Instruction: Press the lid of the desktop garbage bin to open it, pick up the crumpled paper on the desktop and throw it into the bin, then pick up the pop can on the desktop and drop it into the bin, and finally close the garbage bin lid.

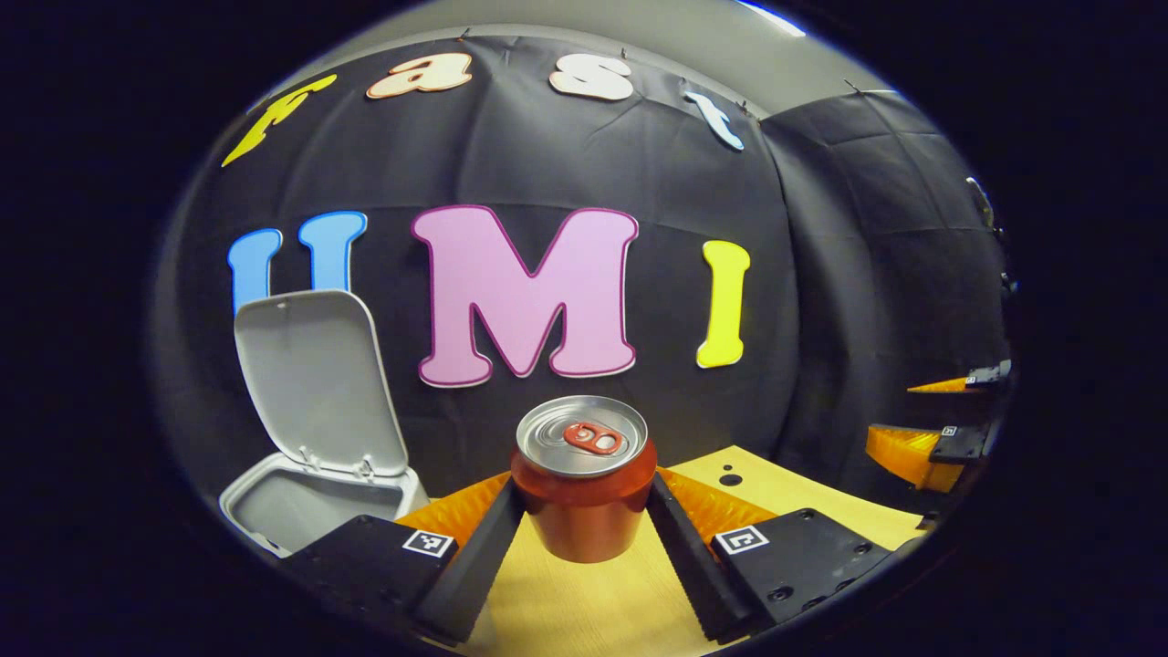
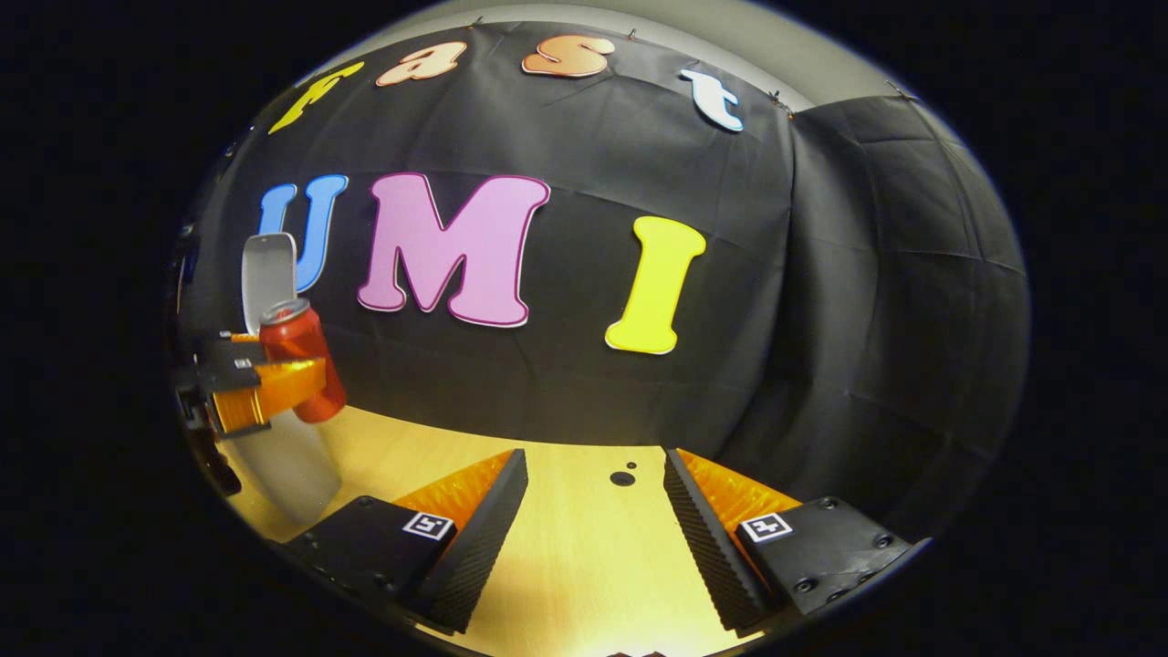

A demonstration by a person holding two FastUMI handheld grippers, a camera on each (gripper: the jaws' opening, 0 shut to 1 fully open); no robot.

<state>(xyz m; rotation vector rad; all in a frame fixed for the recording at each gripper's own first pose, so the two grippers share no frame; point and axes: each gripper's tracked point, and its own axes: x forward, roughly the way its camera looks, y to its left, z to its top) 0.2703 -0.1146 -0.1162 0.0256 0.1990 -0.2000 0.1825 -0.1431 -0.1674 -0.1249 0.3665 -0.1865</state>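
The red pop can (image 1: pixel 584 484) is pinched upright between the fingers of the left tool (image 1: pixel 584 529), lifted above the tabletop (image 1: pixel 584 602). No writing is legible on it. The grey garbage bin (image 1: pixel 301 502) stands left with its lid (image 1: pixel 315 379) raised. The right tool (image 2: pixel 593 529) is held spread and empty.

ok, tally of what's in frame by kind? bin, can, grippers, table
Bins: 1, bin, lid up
Cans: 1, can held off the table by the left gripper
Grippers: 2, left gripper and right gripper, the right one open with nothing between its fingers
Tables: 1
Total: 5
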